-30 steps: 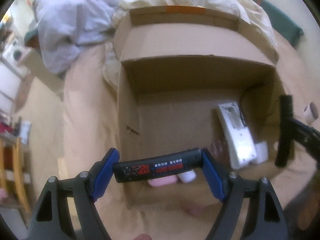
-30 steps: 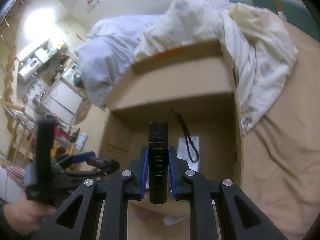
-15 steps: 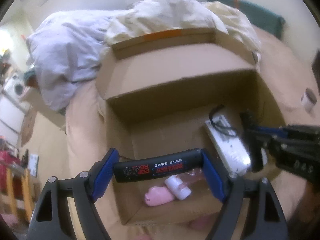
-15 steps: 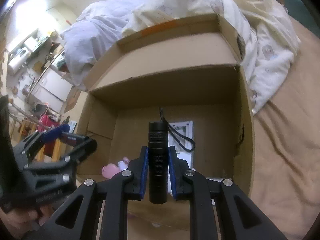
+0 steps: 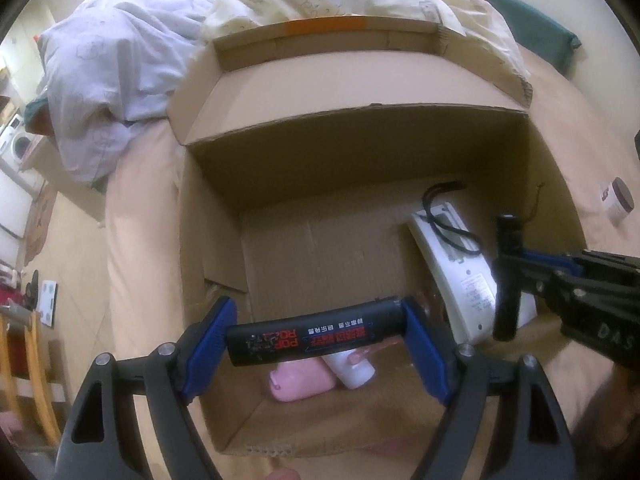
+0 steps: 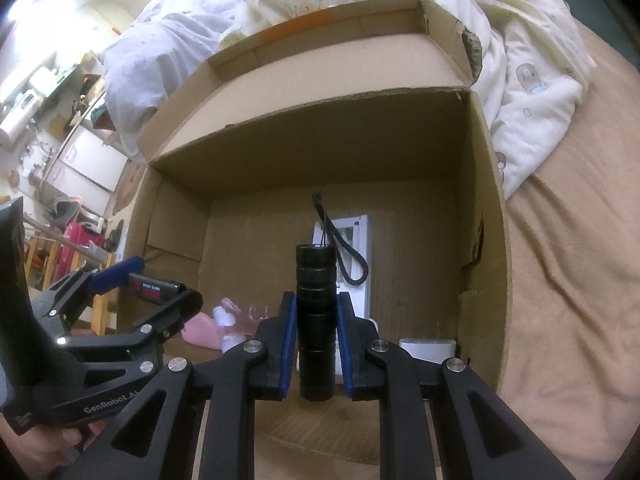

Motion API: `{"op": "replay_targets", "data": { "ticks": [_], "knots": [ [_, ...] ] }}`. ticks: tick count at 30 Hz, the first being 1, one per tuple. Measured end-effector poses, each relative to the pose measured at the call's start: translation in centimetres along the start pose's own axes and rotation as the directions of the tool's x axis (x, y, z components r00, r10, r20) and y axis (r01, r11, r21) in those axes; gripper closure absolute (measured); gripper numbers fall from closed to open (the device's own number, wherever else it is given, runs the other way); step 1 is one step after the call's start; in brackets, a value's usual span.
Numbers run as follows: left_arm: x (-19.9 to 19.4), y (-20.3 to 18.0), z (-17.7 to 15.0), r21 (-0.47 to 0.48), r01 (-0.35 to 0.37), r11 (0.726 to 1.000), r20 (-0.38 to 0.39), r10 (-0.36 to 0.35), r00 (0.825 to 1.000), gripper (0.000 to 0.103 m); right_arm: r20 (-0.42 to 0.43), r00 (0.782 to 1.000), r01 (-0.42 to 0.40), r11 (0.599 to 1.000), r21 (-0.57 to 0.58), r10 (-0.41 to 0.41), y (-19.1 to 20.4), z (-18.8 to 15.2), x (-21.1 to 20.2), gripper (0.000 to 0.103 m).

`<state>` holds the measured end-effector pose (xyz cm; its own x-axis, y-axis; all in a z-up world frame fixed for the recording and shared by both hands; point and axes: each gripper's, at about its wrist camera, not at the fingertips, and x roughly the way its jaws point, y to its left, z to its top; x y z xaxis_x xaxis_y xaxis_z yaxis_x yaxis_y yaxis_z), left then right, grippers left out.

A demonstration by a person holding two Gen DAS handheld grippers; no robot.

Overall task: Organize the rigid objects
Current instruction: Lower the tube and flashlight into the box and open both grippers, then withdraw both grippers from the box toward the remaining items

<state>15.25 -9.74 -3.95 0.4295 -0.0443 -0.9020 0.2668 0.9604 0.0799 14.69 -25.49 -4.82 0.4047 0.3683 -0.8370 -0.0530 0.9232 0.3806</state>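
While tilted steeply over the cardboard box: left gripper clamping black tube, right gripper seemingly clamping flashlight.

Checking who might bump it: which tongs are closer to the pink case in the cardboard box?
Left. The left tongs, gripping a black tube, hover right above the pink case; the right tongs, clamping a black flashlight, are off to its side.

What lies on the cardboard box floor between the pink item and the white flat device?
A white-capped clear bottle lies there, touching the pink item; the white flat device is beyond it. The left wrist view shows this best.
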Motion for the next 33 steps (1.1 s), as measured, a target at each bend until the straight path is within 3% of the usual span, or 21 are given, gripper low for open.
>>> {"op": "replay_targets", "data": {
  "ticks": [4,8,11,13,14,15,17,20,23,33],
  "knots": [
    [0.1,0.1,0.0,-0.007,0.017,1.0,-0.006,-0.017,1.0,0.021,-0.012,1.0,0.006,1.0,0.012,-0.005,-0.1,0.1,0.3,0.083],
    [-0.2,0.1,0.0,-0.015,0.035,0.999,-0.001,-0.035,0.999,0.005,-0.001,1.0,0.022,1.0,-0.008,-0.022,0.4,0.4,0.4,0.083],
    [-0.6,0.2,0.0,-0.026,0.053,0.998,0.01,-0.053,0.999,0.0,0.035,0.999,0.012,0.999,-0.034,-0.01,1.1,0.6,-0.2,0.083],
    [-0.7,0.3,-0.1,-0.036,0.057,0.998,0.011,-0.056,0.998,0.0,0.056,0.998,0.012,0.999,-0.042,-0.01,1.2,0.7,-0.6,0.076],
    [-0.7,0.3,0.0,-0.041,0.062,0.997,0.012,-0.061,0.998,0.0,0.063,0.998,0.007,0.999,-0.037,-0.004,1.2,0.8,-0.7,0.061],
    [-0.8,0.5,0.0,-0.048,0.07,0.996,0.013,-0.07,0.997,0.0,0.071,0.997,-0.005,1.0,-0.03,0.007,1.2,0.9,-0.9,0.031],
    [-1.0,0.6,0.0,-0.056,0.072,0.996,0.021,-0.071,0.997,0.0,0.1,0.995,-0.029,0.999,-0.018,0.031,1.1,1.1,-1.3,0.017],
    [-1.2,0.9,0.1,-0.068,0.076,0.995,0.032,-0.074,0.997,0.0,0.116,0.993,-0.034,0.999,-0.023,0.036,1.3,1.4,-1.7,0.016],
    [-1.4,1.1,0.2,-0.074,0.082,0.994,0.04,-0.08,0.996,0.0,0.118,0.993,-0.025,1.0,-0.016,0.026,1.1,1.5,-1.6,0.002],
    [-1.8,1.1,0.2,-0.081,0.081,0.993,0.048,-0.078,0.996,0.0,0.123,0.992,-0.004,1.0,0.002,0.004,0.5,1.3,-1.7,0.002]
  ]
}}
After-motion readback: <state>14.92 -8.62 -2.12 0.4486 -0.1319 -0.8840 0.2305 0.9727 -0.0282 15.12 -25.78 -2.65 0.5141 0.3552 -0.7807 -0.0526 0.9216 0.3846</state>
